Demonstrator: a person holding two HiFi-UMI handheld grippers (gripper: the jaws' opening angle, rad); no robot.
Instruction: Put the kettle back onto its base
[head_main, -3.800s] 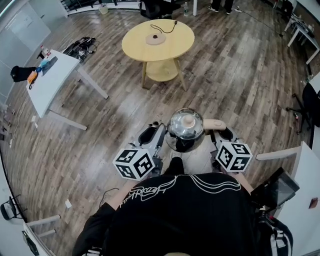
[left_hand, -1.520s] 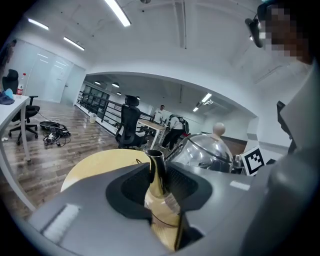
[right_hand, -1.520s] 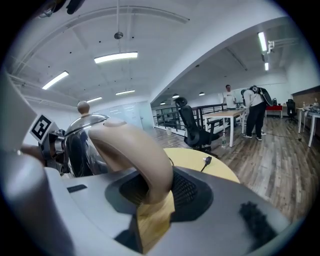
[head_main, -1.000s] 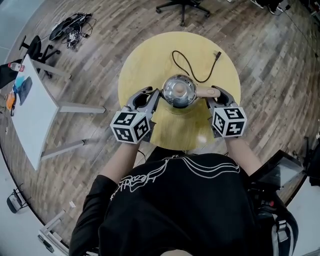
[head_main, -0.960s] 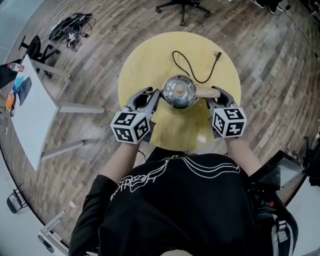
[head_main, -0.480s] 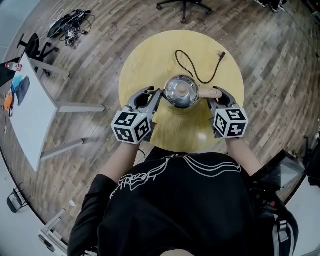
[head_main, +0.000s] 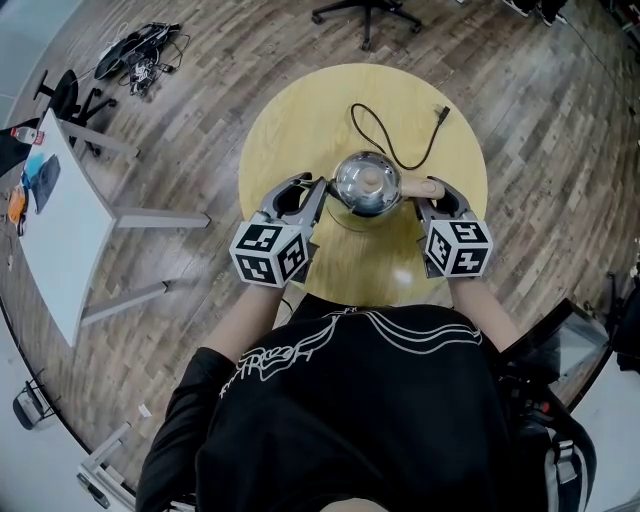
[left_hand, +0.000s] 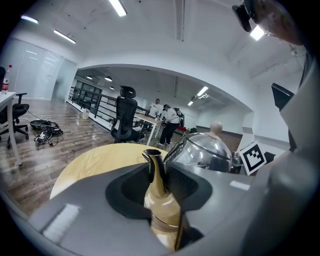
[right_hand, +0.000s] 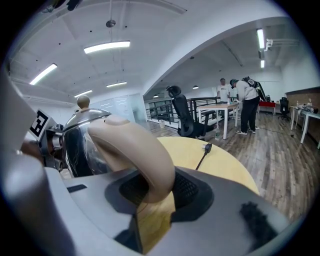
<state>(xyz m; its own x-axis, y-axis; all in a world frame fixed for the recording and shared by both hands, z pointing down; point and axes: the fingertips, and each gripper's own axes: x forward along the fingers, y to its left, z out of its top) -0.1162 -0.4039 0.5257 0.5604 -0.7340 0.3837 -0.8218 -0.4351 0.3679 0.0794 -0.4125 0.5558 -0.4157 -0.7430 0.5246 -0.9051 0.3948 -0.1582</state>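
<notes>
My head view is bright and even, shadows soft, the floor planks (head_main: 560, 120) bowing toward the rim. A pale glare patch (head_main: 405, 272) sits on the tabletop (head_main: 300, 130) at five o'clock from the kettle (head_main: 366, 184), whose dome throws bright reflections. In both gripper views ceiling strip lights (right_hand: 105, 47) burn white near twelve o'clock, corners fall black, and the left claw (left_hand: 159, 172) and right claw (right_hand: 152, 182) look soft, out of focus.
</notes>
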